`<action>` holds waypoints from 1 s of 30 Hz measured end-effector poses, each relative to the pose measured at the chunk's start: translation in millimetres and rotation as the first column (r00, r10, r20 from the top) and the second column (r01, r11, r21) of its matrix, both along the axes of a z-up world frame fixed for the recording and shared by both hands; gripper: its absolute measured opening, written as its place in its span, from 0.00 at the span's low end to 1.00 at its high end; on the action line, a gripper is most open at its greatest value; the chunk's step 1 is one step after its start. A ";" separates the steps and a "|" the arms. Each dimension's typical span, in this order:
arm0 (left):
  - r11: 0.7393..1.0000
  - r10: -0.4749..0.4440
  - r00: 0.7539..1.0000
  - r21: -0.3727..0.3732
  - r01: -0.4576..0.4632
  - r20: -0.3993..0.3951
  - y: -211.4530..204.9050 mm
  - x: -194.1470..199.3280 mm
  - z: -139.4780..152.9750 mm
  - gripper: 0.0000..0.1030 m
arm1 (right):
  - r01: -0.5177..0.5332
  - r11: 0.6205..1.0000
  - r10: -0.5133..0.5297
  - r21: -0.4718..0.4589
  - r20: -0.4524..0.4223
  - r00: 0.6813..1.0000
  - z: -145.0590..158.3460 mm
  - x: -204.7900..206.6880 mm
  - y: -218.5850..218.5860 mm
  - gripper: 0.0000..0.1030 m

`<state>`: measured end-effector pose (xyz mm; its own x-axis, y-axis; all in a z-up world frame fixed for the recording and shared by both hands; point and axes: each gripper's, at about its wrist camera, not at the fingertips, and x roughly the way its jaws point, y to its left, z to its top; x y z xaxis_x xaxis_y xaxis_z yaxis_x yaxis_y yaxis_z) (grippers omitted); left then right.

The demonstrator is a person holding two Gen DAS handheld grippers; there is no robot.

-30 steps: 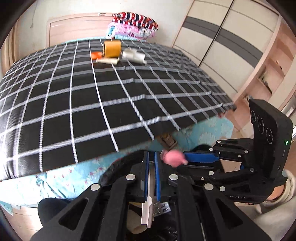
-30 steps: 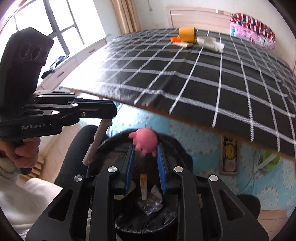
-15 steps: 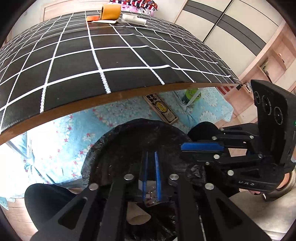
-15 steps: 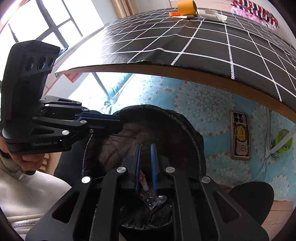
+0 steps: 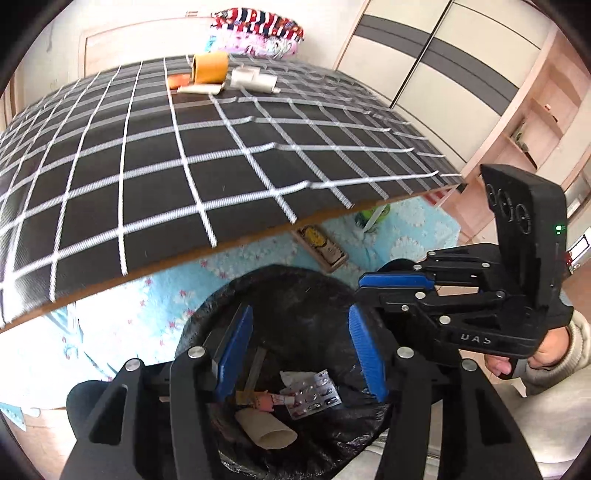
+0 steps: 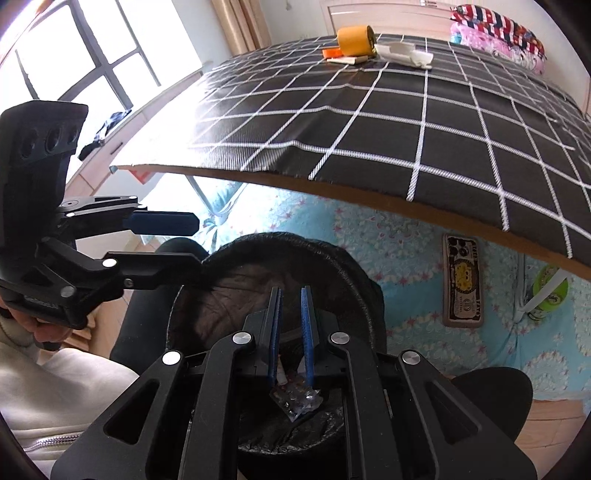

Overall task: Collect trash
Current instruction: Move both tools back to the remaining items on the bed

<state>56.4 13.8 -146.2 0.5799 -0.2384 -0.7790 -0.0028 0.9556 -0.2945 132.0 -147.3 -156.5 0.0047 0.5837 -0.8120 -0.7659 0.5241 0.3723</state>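
Observation:
A bin lined with a black bag (image 5: 295,291) (image 6: 332,266) stands on the floor below the table's edge. In it lie a blister pack (image 5: 314,395) (image 6: 295,400), a cardboard tube (image 5: 266,430) and small scraps. My left gripper (image 5: 301,347) is open and empty over the bin; it also shows in the right wrist view (image 6: 162,240). My right gripper (image 6: 291,332) is nearly shut with nothing between its pads, over the bin; it shows in the left wrist view (image 5: 391,291). Far back on the black checked table (image 5: 147,177) lie an orange tape roll (image 5: 208,66) (image 6: 356,38), white pieces (image 5: 255,81) (image 6: 402,53) and an orange scrap (image 5: 177,79).
A phone-like case (image 5: 325,247) (image 6: 461,280) and a green cup (image 6: 548,295) lie on the blue floral mat under the table. A folded striped blanket (image 5: 258,26) lies behind the table. Wardrobe doors (image 5: 424,55) stand at right, a window (image 6: 74,48) at left.
The pink toy the right gripper held is gone from its pads. The strip the left gripper held is gone too. The left gripper has opened wide; both grippers rose a little over the bin.

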 end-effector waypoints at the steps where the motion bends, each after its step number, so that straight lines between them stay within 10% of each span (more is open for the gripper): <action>1: 1.000 0.002 1.000 0.007 -0.002 0.010 0.2 -0.8 4.2 0.51 | 0.002 1.000 -0.002 0.005 0.007 1.000 4.1 1.1 -1.0 0.14; 30: 0.987 -0.025 0.980 0.162 -0.007 0.196 38.7 58.1 81.1 0.51 | 0.010 0.997 -0.027 0.077 0.228 0.973 72.2 75.4 15.7 0.63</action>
